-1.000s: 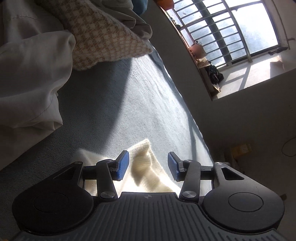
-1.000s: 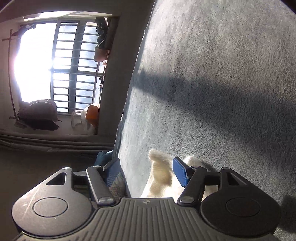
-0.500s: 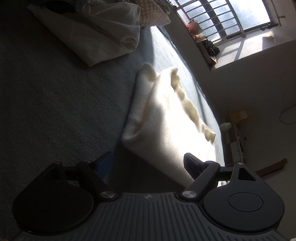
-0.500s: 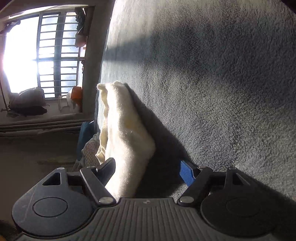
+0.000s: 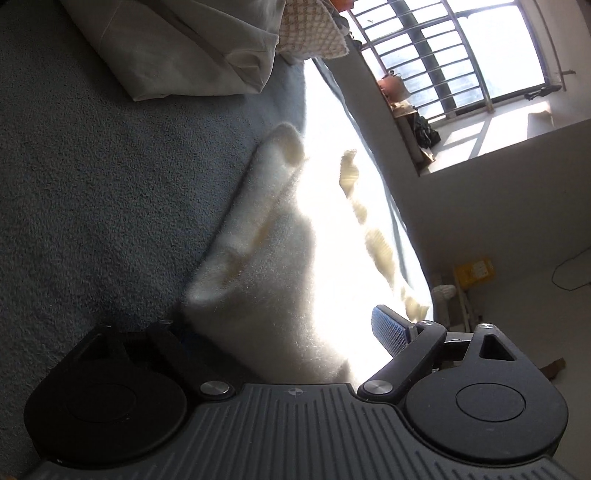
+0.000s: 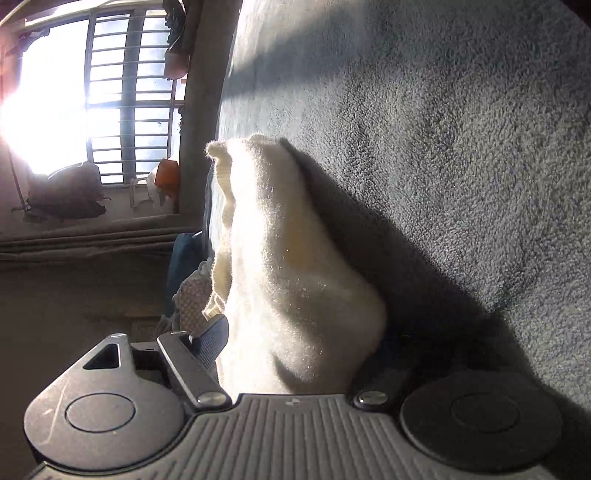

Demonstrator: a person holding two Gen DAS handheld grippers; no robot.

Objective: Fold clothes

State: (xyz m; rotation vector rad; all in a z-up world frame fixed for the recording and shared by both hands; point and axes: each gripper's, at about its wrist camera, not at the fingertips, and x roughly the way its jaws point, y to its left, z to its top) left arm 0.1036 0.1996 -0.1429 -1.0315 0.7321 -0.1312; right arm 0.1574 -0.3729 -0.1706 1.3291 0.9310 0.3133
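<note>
A folded cream fleece garment [image 5: 280, 266] lies on the grey-blue carpeted surface [image 5: 92, 192], brightly sunlit. My left gripper [image 5: 284, 328] is open, its jaws wide on either side of the near end of the garment; one finger is hidden in shadow under the fabric's edge. In the right wrist view the same garment [image 6: 291, 280] lies between the wide-open jaws of my right gripper [image 6: 299, 343]. Its right finger is hidden in the garment's shadow. The fabric lies between both pairs of fingers, not pinched.
A pile of beige cloth [image 5: 177, 48] and a houndstooth-patterned piece [image 5: 310, 33] lie at the far end of the surface. The surface edge [image 5: 402, 229] drops to the floor beside a barred window [image 5: 443, 55]. More clothes [image 6: 192, 295] lie past the edge in the right view.
Both grippers have moved in closer over the cream garment, from its far tip to straddling its ends. Both jaws have opened wider than a second ago.
</note>
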